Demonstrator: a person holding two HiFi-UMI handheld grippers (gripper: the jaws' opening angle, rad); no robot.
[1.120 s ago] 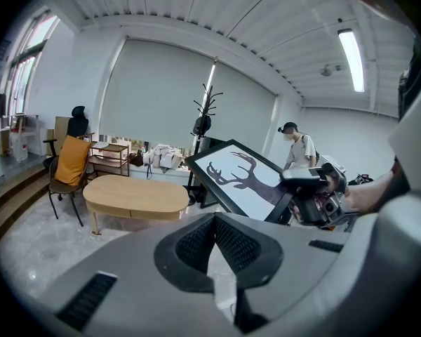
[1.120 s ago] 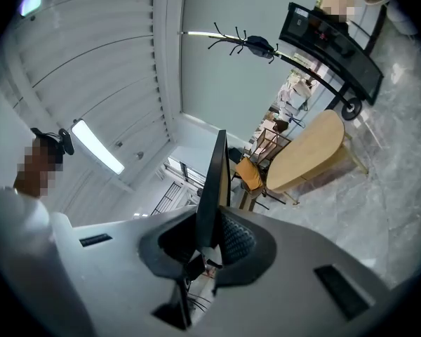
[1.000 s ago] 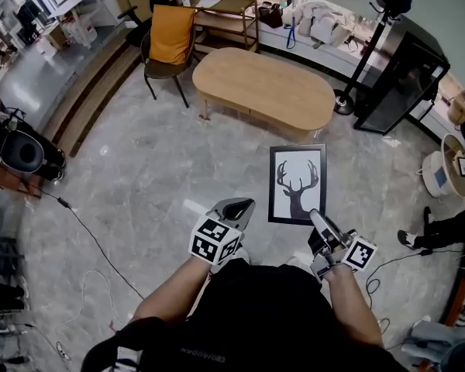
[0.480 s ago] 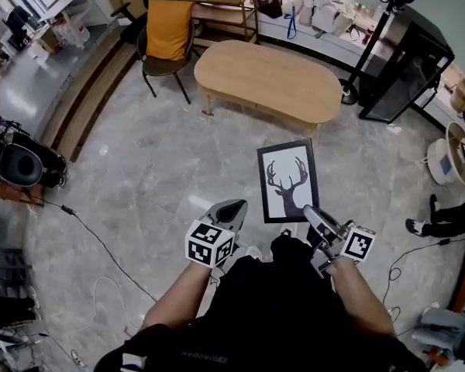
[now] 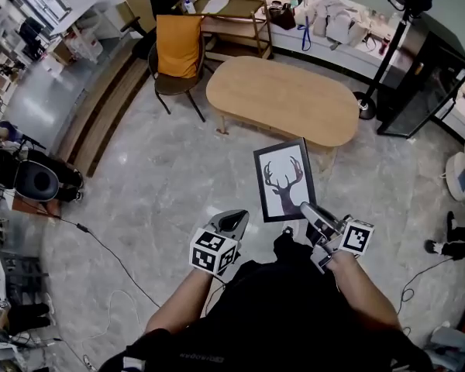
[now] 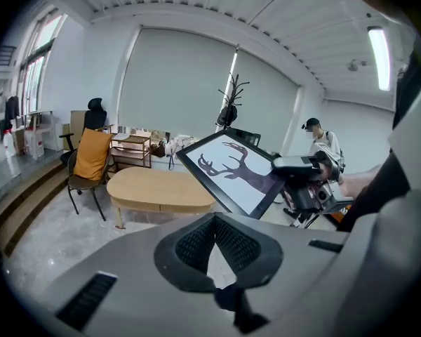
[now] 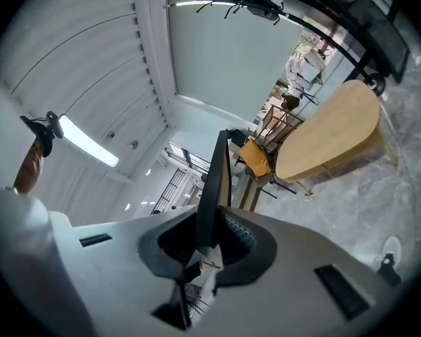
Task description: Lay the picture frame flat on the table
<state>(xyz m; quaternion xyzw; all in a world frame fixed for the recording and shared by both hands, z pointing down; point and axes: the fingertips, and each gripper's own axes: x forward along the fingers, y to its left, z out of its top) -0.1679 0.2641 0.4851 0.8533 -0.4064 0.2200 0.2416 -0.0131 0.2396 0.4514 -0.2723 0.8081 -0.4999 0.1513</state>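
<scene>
A black picture frame (image 5: 284,180) with a deer-antler print hangs in the air over the floor, short of the oval wooden table (image 5: 283,99). My right gripper (image 5: 306,210) is shut on its lower right edge. In the right gripper view the frame (image 7: 214,181) stands edge-on between the jaws of that gripper (image 7: 209,241). My left gripper (image 5: 231,225) is shut and holds nothing, to the left of the frame and apart from it. The left gripper view looks past its own jaws (image 6: 214,220) to the tilted frame (image 6: 231,170), the right gripper (image 6: 302,167) and the table (image 6: 154,188).
A chair with an orange cushion (image 5: 178,49) stands left of the table, a wooden shelf cart (image 5: 232,18) behind it. A black stand (image 5: 384,60) and dark cabinet (image 5: 426,84) are at the right. Cables (image 5: 101,246) run across the marble floor. A person (image 6: 321,142) stands far off.
The frame has moved left and closer to the table, still in the right gripper's hold. Both grippers and the whole view have advanced toward the table.
</scene>
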